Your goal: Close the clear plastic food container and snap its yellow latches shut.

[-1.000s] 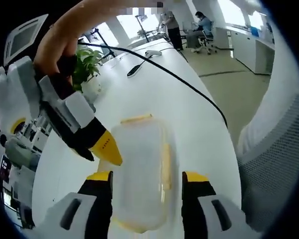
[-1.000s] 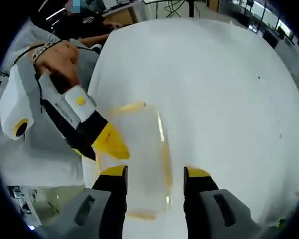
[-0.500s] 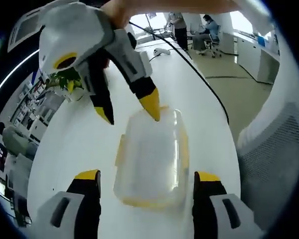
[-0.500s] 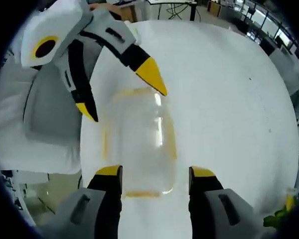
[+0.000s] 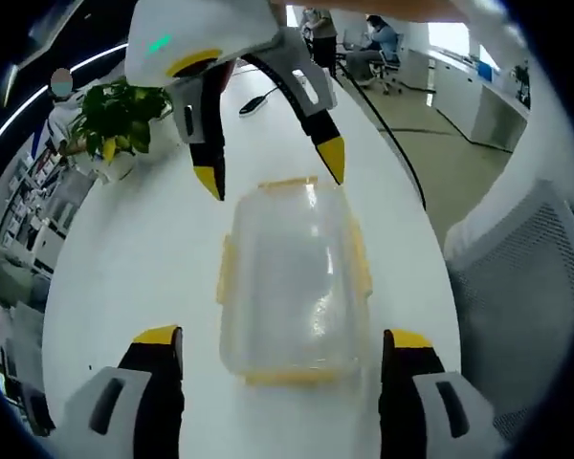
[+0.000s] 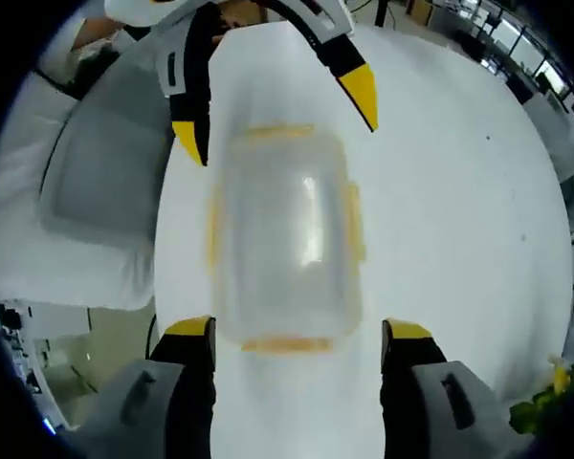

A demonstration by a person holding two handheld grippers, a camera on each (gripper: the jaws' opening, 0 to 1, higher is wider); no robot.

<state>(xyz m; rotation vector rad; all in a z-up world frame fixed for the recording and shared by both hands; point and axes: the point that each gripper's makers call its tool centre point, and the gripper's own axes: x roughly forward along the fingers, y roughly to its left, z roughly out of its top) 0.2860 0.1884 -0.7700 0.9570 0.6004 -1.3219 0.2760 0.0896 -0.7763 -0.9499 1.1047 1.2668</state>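
The clear plastic container (image 5: pixel 292 277) lies on the white table (image 5: pixel 143 258) with its lid on. Yellow latches show on its long sides (image 5: pixel 361 260) and at both ends; I cannot tell whether they are snapped down. My left gripper (image 5: pixel 282 339) is open, its jaws straddling the near end without touching. My right gripper (image 5: pixel 271 170) hangs open over the far end, tips pointing down. In the right gripper view the same container (image 6: pixel 285 249) lies between my open right gripper (image 6: pixel 298 330) and the open left gripper (image 6: pixel 275 117) opposite.
A potted plant (image 5: pixel 115 115) stands at the table's far left, and a black cable (image 5: pixel 387 153) runs along its right side. A grey mesh chair (image 5: pixel 517 287) sits close beside the table edge. People sit at desks (image 5: pixel 368 38) far back.
Both grippers have left the container's side and now face each other across its two ends. Their jaws stand wider apart. The container lies where it was.
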